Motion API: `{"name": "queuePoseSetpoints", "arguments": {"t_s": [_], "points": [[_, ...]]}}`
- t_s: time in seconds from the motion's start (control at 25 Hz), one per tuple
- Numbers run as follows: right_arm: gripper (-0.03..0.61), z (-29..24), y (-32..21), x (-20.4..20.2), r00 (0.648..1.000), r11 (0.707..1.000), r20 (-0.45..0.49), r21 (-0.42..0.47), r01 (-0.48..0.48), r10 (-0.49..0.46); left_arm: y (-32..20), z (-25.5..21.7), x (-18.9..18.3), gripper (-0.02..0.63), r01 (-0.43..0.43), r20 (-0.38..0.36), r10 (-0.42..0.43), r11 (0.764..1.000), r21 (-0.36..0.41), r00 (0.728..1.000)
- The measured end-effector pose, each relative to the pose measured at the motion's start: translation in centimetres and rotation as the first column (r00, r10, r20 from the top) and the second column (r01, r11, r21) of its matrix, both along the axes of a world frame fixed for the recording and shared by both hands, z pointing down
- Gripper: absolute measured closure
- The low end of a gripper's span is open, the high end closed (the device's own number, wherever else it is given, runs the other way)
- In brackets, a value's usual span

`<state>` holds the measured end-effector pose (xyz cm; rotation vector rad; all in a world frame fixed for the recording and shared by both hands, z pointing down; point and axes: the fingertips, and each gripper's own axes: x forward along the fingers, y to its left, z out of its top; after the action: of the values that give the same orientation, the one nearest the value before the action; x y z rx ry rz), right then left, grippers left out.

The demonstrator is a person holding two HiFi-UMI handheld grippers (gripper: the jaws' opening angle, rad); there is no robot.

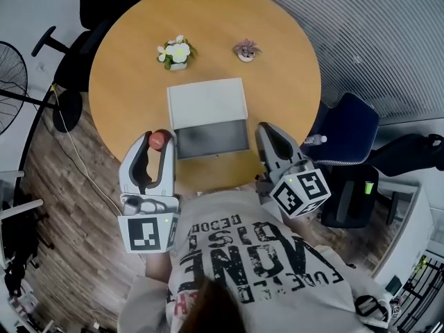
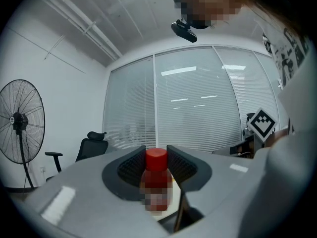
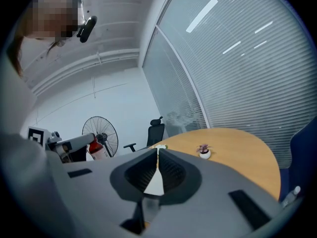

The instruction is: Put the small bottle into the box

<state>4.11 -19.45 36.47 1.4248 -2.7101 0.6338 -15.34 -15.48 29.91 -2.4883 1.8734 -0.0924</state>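
My left gripper (image 1: 159, 134) hovers over the table's near edge, just left of the box, shut on the small bottle (image 1: 159, 141). In the left gripper view the bottle (image 2: 156, 181) stands upright between the ribbed pads, red cap on top. The box (image 1: 208, 118) lies on the round wooden table (image 1: 132, 68), white lid folded back and dark inside facing up. On the box's right, my right gripper (image 1: 266, 127) is at the table edge. Its jaws meet at the tips with nothing between them, as the right gripper view (image 3: 158, 152) shows.
Two small potted plants (image 1: 177, 53) (image 1: 246, 50) stand beyond the box. A blue chair (image 1: 350, 127) with a clear bottle (image 1: 316, 139) on it is at the right. A black office chair (image 1: 69, 54) and a standing fan (image 1: 10, 75) are at the left.
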Motion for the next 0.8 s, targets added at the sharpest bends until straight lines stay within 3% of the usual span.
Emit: {"name": "queuePoseSetpoints", "arguments": {"t_s": [0.24, 0.48, 0.8], "points": [[0.563, 0.2, 0.3, 0.1, 1.000, 1.000, 0.001, -0.007, -0.022, 0.022, -0.7, -2.1, -0.1, 0.474, -0.029, 0.026, 0.027, 0.998, 0.047, 0.999], [0.563, 0.4, 0.3, 1.3, 0.998, 0.998, -0.002, -0.015, -0.060, 0.060, -2.4, -2.2, 2.8, 0.474, -0.112, 0.012, 0.111, 0.992, 0.061, 0.994], [0.563, 1.2, 0.6, 3.1, 0.994, 0.993, -0.013, -0.041, -0.111, 0.111, -4.0, 0.7, 6.1, 0.474, -0.174, -0.013, 0.174, 0.985, 0.000, 0.985]]}}
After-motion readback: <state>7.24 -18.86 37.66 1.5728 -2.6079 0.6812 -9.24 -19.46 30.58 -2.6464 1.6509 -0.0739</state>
